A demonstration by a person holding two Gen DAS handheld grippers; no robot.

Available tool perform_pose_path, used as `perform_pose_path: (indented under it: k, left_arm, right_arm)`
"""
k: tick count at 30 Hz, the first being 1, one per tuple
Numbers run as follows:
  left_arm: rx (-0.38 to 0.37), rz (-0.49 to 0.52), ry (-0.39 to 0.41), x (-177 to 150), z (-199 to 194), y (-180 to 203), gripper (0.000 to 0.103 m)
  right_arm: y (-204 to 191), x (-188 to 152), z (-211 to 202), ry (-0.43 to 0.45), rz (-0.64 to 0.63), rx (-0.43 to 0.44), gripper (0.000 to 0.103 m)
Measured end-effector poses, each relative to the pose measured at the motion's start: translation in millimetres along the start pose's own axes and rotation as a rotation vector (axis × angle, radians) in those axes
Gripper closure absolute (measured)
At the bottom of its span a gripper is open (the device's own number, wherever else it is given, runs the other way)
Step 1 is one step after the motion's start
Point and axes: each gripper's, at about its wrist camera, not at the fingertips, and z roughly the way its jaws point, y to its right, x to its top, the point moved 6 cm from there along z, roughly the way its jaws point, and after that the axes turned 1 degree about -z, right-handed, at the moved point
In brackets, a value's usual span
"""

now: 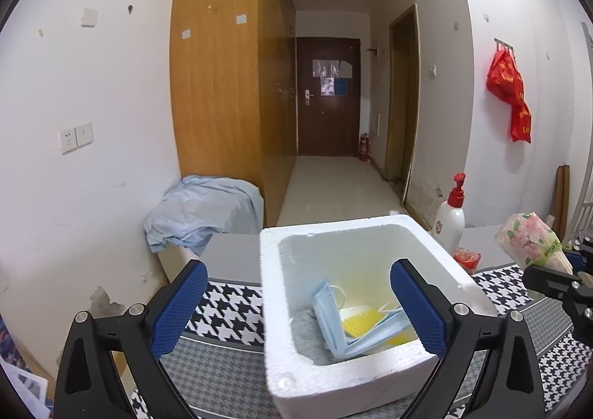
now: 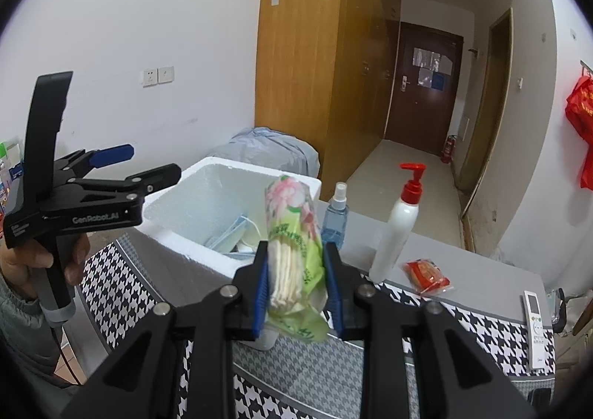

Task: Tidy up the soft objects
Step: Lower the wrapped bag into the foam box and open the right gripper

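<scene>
A white foam box (image 1: 274,307) stands on the houndstooth-covered table (image 1: 229,307). Inside it lie folded blue face masks (image 1: 333,319) over something yellow (image 1: 357,324). My left gripper (image 1: 296,270) is open wide above the box's near side, with nothing between its blue pads; the right wrist view shows it (image 2: 148,161) held by a hand at the left. My right gripper (image 2: 296,252) is shut on a pack of tissues (image 2: 292,230) in a green floral wrapper, held upright just right of the box (image 2: 222,181). The pack (image 1: 530,237) also shows at the right edge of the left wrist view.
A white pump bottle with a red top (image 2: 396,233), a blue spray bottle (image 2: 335,218), a red snack packet (image 2: 426,276) and a white remote (image 2: 533,326) sit on the table right of the box. A pale blue cloth (image 1: 200,211) drapes a bin behind it.
</scene>
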Motion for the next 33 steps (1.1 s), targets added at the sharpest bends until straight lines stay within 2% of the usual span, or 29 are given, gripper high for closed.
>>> perform_pose_path:
  k: [19, 33]
  left_arm:
    - [0.047, -0.011, 0.031, -9.2, -22.8, -29.9, 0.001]
    - [0.044, -0.030, 0.033, -17.9, -32.3, -41.8, 0.001]
  right_arm:
    - [-23.1, 20.8, 18.9, -0.016, -0.032, 0.048, 0.071]
    - [-33.1, 28.0, 39.1, -0.052, -0.035, 0.086, 0.071]
